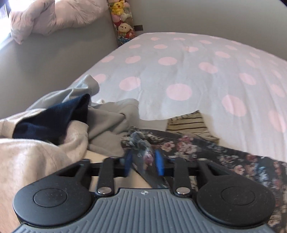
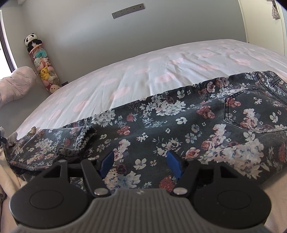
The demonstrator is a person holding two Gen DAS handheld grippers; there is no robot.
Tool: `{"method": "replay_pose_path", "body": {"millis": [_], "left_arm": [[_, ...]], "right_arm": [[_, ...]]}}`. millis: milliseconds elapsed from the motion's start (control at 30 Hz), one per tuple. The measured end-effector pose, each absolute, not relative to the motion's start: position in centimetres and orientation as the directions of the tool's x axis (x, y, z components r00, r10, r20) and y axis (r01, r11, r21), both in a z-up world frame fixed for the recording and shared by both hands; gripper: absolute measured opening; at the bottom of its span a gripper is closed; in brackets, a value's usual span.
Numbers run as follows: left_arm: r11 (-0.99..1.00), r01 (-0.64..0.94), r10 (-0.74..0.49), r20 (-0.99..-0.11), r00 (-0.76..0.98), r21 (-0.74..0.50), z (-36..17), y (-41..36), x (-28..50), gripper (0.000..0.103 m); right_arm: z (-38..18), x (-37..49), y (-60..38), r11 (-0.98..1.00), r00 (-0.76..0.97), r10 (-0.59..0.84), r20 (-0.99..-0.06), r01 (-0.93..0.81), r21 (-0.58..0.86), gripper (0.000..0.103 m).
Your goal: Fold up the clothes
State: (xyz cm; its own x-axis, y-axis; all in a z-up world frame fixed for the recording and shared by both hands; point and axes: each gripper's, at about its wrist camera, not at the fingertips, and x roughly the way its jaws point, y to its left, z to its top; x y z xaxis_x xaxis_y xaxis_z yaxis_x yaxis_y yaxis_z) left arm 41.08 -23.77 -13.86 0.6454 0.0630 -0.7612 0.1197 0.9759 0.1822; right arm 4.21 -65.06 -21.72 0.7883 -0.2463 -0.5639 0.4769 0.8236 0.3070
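Note:
Dark floral jeans (image 2: 179,114) lie flat across the near part of the bed, back pocket (image 2: 254,111) at the right, leg hem folded over at the left. My right gripper (image 2: 141,161) is open, its blue pads spread just above the jeans' near edge. In the left wrist view my left gripper (image 1: 143,161) is shut on a bunched end of the floral jeans (image 1: 197,148), which trail off to the right.
A heap of grey, beige and navy clothes (image 1: 53,125) lies left of the left gripper. A striped garment (image 1: 190,123) lies beyond the jeans. The bed has a pink-dotted cover (image 1: 197,71). A stuffed-toy column (image 2: 44,69) and a pink pillow (image 1: 44,16) stand by the wall.

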Motion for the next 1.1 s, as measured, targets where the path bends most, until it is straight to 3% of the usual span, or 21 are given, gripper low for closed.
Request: {"method": "replay_pose_path", "body": {"millis": [67, 367, 633, 833, 1100], "left_arm": [[0.972, 0.132, 0.063, -0.753, 0.655, 0.195, -13.9, -23.3, 41.1, 0.002], [0.962, 0.256, -0.154, -0.585, 0.796, 0.096, -7.0, -23.1, 34.6, 0.001], [0.861, 0.502, -0.419, -0.445, 0.792, 0.084, -1.7, -30.3, 27.6, 0.001], [0.72, 0.677, -0.549, -0.47, 0.691, 0.155, -3.0, -37.5, 23.5, 0.001], [0.52, 0.81, -0.558, -0.611, 0.562, 0.271, -10.9, -44.6, 18.3, 0.001]], "right_arm": [[-21.9, 4.4, -65.0, 0.826, 0.786, -0.245, -0.568, 0.476, 0.302, 0.069], [-21.7, 4.3, -64.8, 0.825, 0.788, -0.235, -0.569, 0.472, 0.311, 0.069], [-21.1, 3.7, -64.6, 0.818, 0.797, -0.231, -0.557, 0.469, 0.332, 0.069], [-20.8, 3.4, -64.9, 0.815, 0.807, -0.229, -0.544, 0.464, 0.346, 0.069], [-20.4, 3.3, -65.2, 0.81, 0.815, -0.214, -0.538, 0.456, 0.368, 0.069]]}}
